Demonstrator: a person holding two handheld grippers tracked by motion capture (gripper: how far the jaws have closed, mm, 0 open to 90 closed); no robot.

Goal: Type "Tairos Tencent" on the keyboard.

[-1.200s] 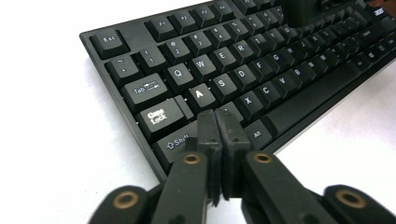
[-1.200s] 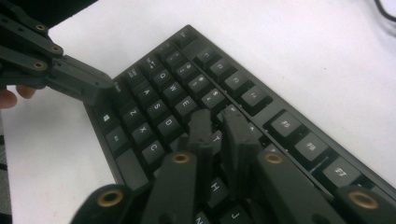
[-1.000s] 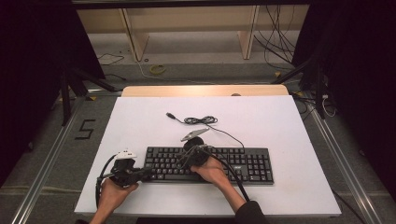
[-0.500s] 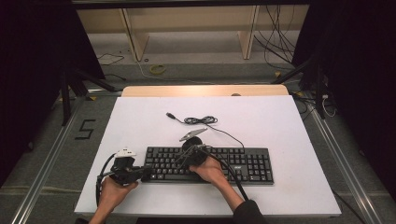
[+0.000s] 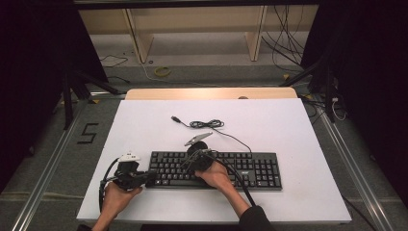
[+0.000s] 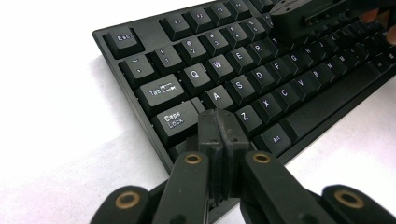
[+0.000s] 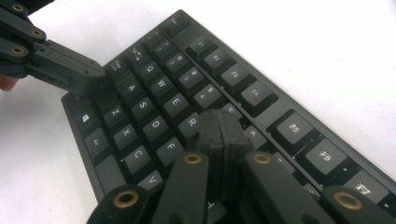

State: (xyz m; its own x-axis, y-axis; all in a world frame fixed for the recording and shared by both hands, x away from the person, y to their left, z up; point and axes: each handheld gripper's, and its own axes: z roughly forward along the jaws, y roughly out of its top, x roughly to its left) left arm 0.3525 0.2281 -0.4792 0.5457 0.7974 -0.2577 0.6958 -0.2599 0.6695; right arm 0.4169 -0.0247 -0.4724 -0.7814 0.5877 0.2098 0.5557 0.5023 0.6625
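A black keyboard lies on the white table top, its cable coiled behind it. My left gripper is at the keyboard's left end, its jaws shut with nothing between them. In the left gripper view its tips rest on the keyboard just below Caps Lock, beside Z. My right gripper is over the left-middle keys, also shut and empty. In the right gripper view its tips press down by the R and T keys of the keyboard, with the left gripper beyond.
The cable's USB plug lies loose on the table behind the keyboard. A wooden strip runs along the table's far edge. Beyond it are shelf legs and floor cables. Metal rails flank the table.
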